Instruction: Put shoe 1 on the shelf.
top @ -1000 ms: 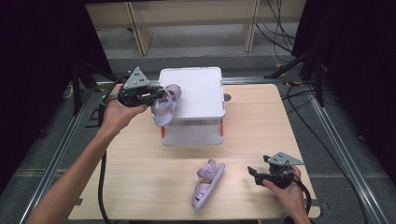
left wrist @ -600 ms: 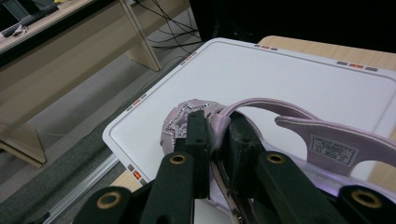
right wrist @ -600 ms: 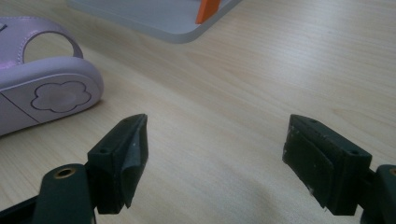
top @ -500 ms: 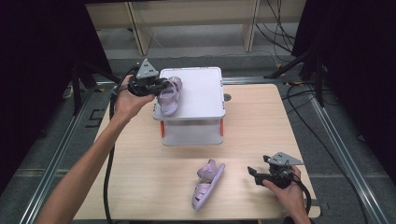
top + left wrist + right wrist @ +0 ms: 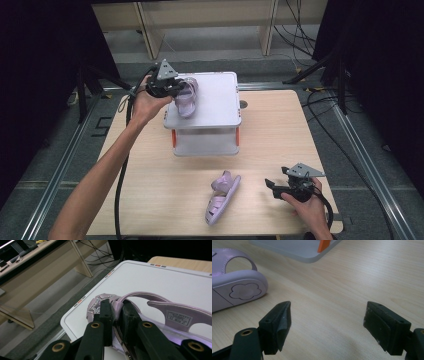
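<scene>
Over the left part of the white plastic lidded storage box (image 5: 205, 107), the left tongs (image 5: 172, 90) pinch the strap of a lilac glossy child's sandal (image 5: 185, 99); whether its sole touches the lid is hard to tell. It looks light, with a bendy strap and stiffer sole, so the strap is the natural hold. Nearer than the box, its lilac mate (image 5: 221, 196) lies on the pale wooden bench (image 5: 270, 145). Right of it, the right tongs (image 5: 276, 186) gape empty.

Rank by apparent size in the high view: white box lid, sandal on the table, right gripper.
1. white box lid
2. sandal on the table
3. right gripper, nearly sandal-sized, so this order is unsure.
</scene>
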A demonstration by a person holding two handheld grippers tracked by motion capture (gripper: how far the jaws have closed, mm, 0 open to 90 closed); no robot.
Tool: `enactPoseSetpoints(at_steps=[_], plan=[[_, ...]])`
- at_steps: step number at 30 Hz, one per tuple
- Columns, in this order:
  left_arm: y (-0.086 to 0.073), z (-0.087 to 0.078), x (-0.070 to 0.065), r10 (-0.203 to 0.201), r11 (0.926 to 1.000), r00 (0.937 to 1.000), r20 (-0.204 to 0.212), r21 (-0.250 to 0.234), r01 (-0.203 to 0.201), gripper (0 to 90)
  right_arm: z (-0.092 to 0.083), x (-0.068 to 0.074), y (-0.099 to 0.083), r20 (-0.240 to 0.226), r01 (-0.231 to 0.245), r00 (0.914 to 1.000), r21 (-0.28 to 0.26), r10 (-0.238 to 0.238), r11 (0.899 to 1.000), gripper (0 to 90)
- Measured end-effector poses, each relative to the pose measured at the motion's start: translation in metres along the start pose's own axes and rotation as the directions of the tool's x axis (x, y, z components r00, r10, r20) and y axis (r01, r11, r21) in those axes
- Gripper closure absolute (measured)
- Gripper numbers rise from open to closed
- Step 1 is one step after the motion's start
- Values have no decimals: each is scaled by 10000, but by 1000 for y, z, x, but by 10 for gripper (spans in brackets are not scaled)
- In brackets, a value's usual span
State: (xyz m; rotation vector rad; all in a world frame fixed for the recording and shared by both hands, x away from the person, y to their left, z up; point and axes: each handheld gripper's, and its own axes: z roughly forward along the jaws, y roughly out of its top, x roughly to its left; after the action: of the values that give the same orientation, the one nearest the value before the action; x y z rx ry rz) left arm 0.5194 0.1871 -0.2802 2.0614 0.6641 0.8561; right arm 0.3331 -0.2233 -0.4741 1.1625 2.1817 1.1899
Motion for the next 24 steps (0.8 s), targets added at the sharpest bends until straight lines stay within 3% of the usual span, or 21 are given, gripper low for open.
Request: enactPoseSetpoints(at_steps=[2,9,11,12,15,22,24], plan=[[1,3,1,277,9995,9996,-57,183,-276,808,0,1,0,-115,-147,9998,50,147,9999,221],[-1,11,-1,549,9975,9982,-224,456,-539,808,0,1,0,-65,-179,9998,50,180,9998,221],[-2,12,0,420,9985,9989,-222,363,-412,808,0,0,0,-43,-11,10000,8,11,10000,221],[-2,12,0,439,9986,9987,-264,321,-430,807,0,3,0,-132,-358,9993,136,360,9993,221],[-3,11,0,679,9965,9977,-1,490,-678,803,0,2,0,-99,-308,9995,119,309,9995,221],[-7,7,-8,916,9941,9958,97,576,-920,765,0,1,0,-106,-267,9996,89,268,9996,221],[-8,7,-8,857,9948,9963,71,545,-859,748,0,4,0,-108,-522,9986,164,524,9985,221]])
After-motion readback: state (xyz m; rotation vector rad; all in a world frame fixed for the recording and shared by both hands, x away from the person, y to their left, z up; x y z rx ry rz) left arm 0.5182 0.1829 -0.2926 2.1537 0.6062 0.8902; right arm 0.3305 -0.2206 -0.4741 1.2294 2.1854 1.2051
